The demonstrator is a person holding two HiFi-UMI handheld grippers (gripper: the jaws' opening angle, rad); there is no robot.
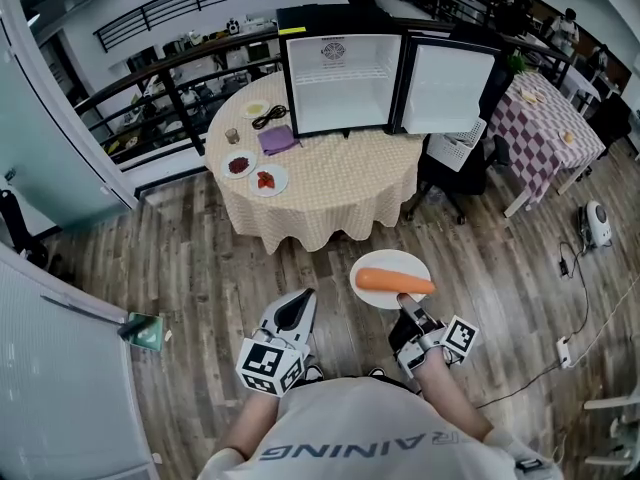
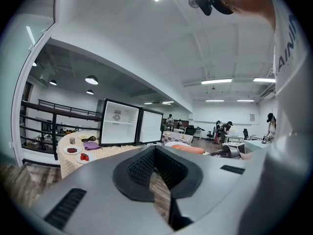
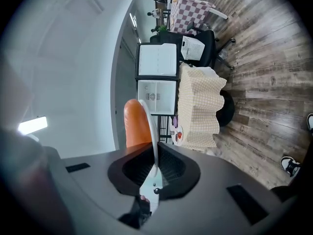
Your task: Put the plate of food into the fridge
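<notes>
A white plate (image 1: 390,266) with a long orange carrot (image 1: 395,282) on it hangs above the wood floor, in front of the round table. My right gripper (image 1: 405,301) is shut on the plate's near rim. In the right gripper view the plate (image 3: 152,131) stands edge-on between the jaws with the carrot (image 3: 137,124) on its left. The small fridge (image 1: 345,78) stands open on the table, its door (image 1: 447,88) swung to the right and its white inside bare. My left gripper (image 1: 293,308) hangs low at the left, shut and holding nothing.
The round table (image 1: 340,183) has a checked cloth and carries two small plates of red food (image 1: 267,180), a purple cloth (image 1: 277,139) and a cup. A black chair (image 1: 450,163) stands to its right. A chequered table (image 1: 545,128) stands further right.
</notes>
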